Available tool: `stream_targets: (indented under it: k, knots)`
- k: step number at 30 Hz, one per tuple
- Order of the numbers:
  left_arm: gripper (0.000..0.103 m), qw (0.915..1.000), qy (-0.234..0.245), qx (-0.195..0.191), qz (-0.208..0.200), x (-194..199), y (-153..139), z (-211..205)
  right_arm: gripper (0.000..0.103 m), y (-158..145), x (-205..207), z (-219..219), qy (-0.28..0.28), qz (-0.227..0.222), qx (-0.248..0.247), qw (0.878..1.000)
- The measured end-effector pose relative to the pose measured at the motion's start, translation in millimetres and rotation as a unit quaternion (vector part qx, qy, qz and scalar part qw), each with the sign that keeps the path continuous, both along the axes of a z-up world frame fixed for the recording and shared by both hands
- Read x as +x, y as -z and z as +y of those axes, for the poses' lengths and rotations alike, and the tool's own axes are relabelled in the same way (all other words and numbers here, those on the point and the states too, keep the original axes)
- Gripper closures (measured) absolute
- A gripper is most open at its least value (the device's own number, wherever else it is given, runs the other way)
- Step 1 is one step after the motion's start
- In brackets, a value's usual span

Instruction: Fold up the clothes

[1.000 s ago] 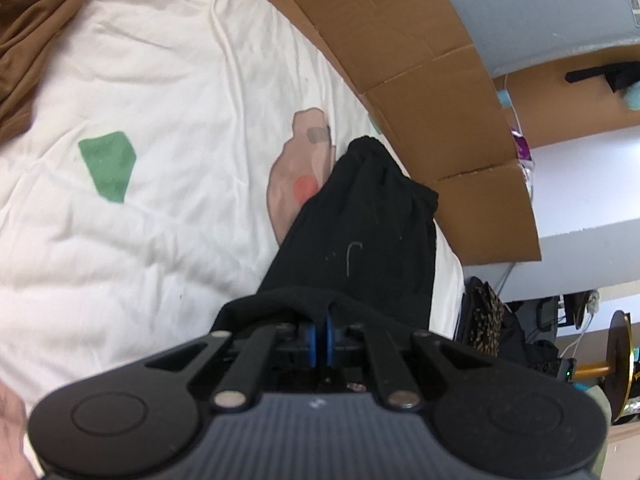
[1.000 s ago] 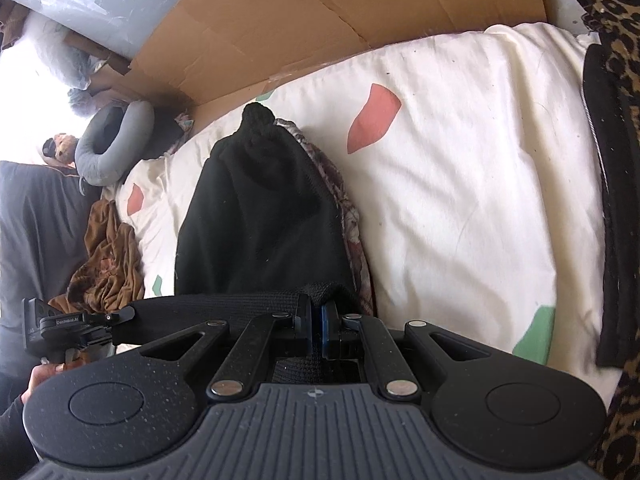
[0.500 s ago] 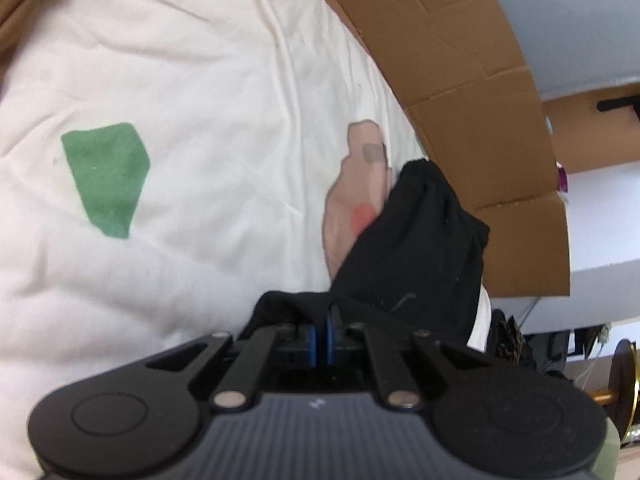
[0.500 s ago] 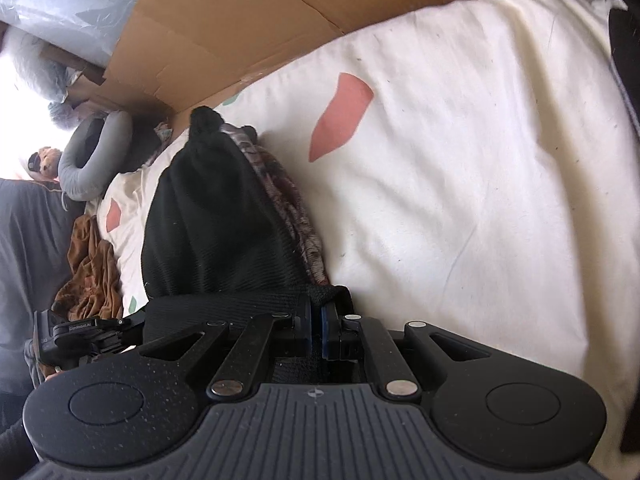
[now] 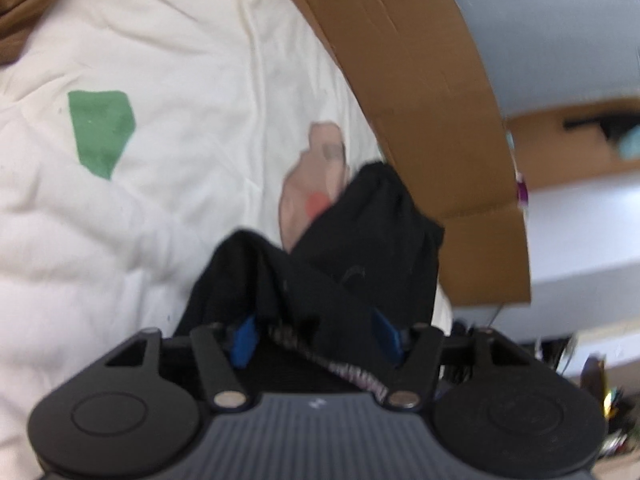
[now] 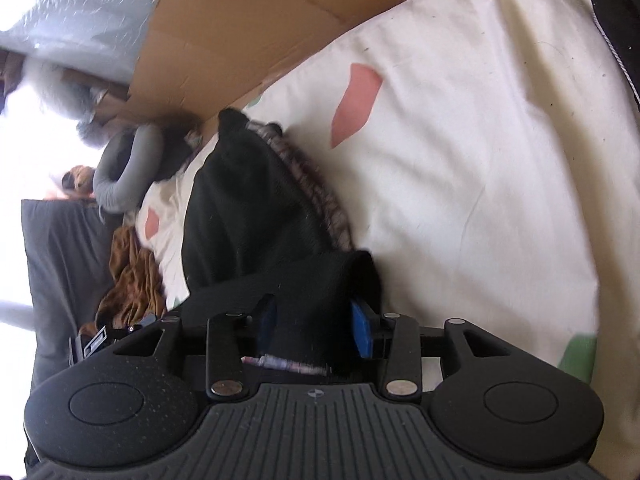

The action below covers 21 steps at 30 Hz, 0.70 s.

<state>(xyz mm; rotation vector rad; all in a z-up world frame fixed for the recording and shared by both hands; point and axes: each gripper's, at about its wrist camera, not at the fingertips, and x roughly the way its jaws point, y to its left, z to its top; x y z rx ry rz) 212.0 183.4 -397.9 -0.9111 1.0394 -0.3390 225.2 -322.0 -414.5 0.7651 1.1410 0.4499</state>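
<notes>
A black garment with a patterned inner edge lies bunched on the white bedsheet. My left gripper stands open, its blue pads spread apart, and a fold of the black cloth drapes loosely between them. In the right wrist view the same black garment stretches away from me toward the cardboard. My right gripper is open as well, with the garment's near end lying slack between its fingers. The other gripper shows at the lower left of that view.
Cardboard sheets line the bed's far edge. A brown garment lies at the side and also fills the corner. A grey neck pillow sits beyond. Dark clothing lies at the right edge.
Both grippers were shut on the black garment; both have now opened, and the cloth sags loose between the fingers. The garment has settled lower onto the sheet.
</notes>
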Motion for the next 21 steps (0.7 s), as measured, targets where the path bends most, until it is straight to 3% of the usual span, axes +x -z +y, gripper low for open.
stream_targets:
  k: [5, 12, 16, 21]
  knots:
    - [0.04, 0.996, 0.063, 0.058, -0.025, -9, -10, -20, 0.047, -8, -14, 7, -0.022, -0.027, 0.002, 0.999]
    - [0.04, 0.985, 0.104, 0.133, -0.035, -9, -6, -45, 0.046, -8, -26, 36, -0.081, -0.053, -0.035, 0.995]
    - [0.04, 0.9788, 0.122, 0.158, -0.045, -4, -5, -54, 0.046, -8, -29, 52, -0.115, -0.074, -0.072, 0.988]
    - [0.04, 0.9792, 0.116, 0.157, -0.056, 7, -11, -52, 0.048, -10, -23, 62, -0.127, -0.095, -0.099, 0.982]
